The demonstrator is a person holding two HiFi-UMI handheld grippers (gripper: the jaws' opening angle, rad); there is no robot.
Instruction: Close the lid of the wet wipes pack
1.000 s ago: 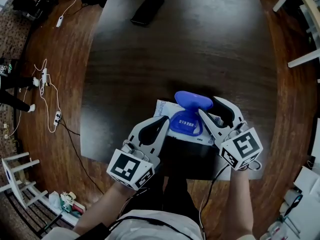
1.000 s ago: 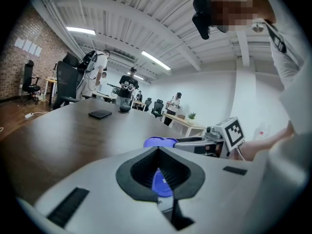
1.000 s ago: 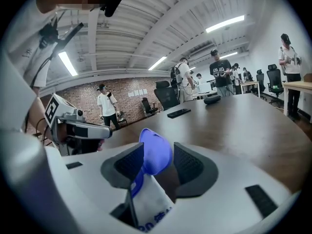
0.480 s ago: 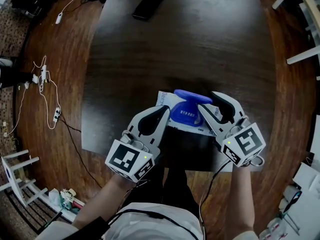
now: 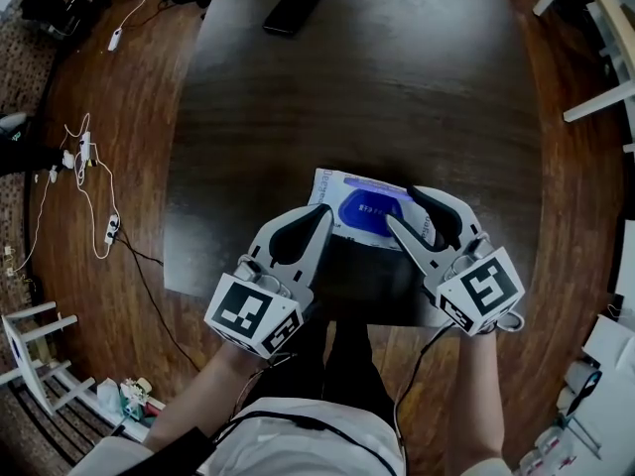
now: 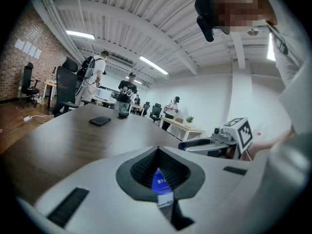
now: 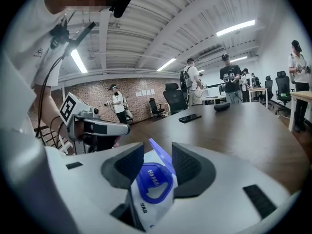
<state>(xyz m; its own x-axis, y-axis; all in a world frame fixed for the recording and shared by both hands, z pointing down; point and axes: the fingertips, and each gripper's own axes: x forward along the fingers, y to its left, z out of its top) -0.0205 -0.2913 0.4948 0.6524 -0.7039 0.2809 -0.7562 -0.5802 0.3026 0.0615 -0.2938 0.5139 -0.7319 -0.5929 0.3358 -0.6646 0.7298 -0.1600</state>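
From the head view, your left gripper [image 5: 323, 212] lies with its tip at the left edge of the wet wipes pack [image 5: 342, 191], which sits on the near part of the dark desk [image 5: 377, 87], just ahead of you. Your right gripper [image 5: 402, 206] reaches over the pack's right end and covers that corner. The blue lid [image 5: 367, 209] looks almost flat from here, though you cannot judge its angle from above. A phone [image 5: 294, 9] lies well apart at the far side of the desk. In the left gripper view your jaws meet at their tips, closed. Only a thin blue and white sliver of the pack [image 6: 161, 182] shows through the hollow between the pads, and you cannot tell whether they pinch it. In the right gripper view your jaws stand apart, one on each side of the pack's blue ring [image 7: 153, 182]. The lid flap [image 7: 162, 156] is tilted up against the right pad, not seated on the ring. The pack's near end is cut off behind the gripper body.
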